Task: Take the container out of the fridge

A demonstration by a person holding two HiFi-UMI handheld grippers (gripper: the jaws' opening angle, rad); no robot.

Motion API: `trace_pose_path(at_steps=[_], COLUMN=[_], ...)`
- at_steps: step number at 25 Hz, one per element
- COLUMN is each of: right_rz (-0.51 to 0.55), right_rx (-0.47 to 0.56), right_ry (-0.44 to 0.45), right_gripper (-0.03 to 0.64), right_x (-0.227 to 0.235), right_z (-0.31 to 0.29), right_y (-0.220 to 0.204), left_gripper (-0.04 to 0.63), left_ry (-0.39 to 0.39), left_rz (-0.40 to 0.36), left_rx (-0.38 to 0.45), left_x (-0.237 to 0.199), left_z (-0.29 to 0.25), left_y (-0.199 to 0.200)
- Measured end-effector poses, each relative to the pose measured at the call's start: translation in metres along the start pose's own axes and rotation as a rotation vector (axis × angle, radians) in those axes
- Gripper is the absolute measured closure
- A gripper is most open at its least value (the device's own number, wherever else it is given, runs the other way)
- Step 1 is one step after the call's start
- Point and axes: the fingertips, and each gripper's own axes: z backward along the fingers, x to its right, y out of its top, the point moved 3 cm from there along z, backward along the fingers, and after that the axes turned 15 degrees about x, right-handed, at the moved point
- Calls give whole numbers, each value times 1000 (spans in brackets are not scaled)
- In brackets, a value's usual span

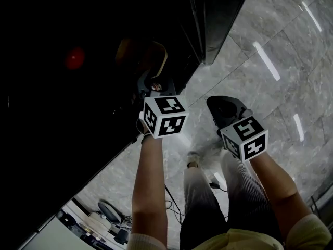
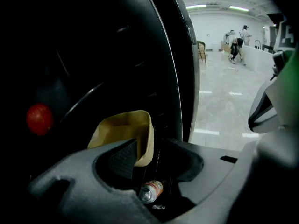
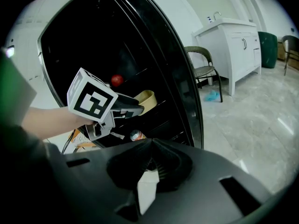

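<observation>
Left gripper (image 2: 156, 161) reaches into the open black fridge (image 2: 103, 50) with its jaws spread wide, the near corner of the open-topped tan plastic container (image 2: 125, 130) lying between them, close by the left pad yet unclamped. Right gripper (image 3: 150, 160) hangs outside to its right, jaws together on nothing. Grasping looks to be the step in hand: the jaws should next close on the container's wall, then draw it straight back out.
</observation>
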Motion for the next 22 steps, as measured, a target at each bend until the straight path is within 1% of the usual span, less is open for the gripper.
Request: trace_pose_path(at_steps=[2, 4, 8, 10, 12, 13, 17, 22], right_rz=[3, 6, 2, 2, 2, 2, 9, -2], right_rx=[-1, -5, -21, -26, -31, -31, -22, -4], right_ry=[-2, -5, -9, -13, -17, -18, -20, -42], right_gripper=[588, 588, 588, 589, 589, 588, 589, 589], right_x=[1, 3, 5, 6, 6, 5, 2, 1], right_z=[-1, -1, -1, -1, -1, -1, 1, 8], right_y=[-1, -3, -9, -11, -13, -14, -11, -9], left_gripper=[451, 453, 456, 501, 525, 534, 558, 558], left_ry=[-6, -1, -5, -7, -13, -20, -47, -125], left_rz=[-20, -41, -137, -179, -214, -221, -202, -226], left_rx=[-42, -55, -64, -71, -75, -75, -53, -20], left_x=[0, -1, -2, -1, 1, 3, 9, 21], left_z=[-4, -6, -10, -13, -13, -13, -8, 5], left_y=[-5, -6, -5, -5, -5, -5, -2, 1])
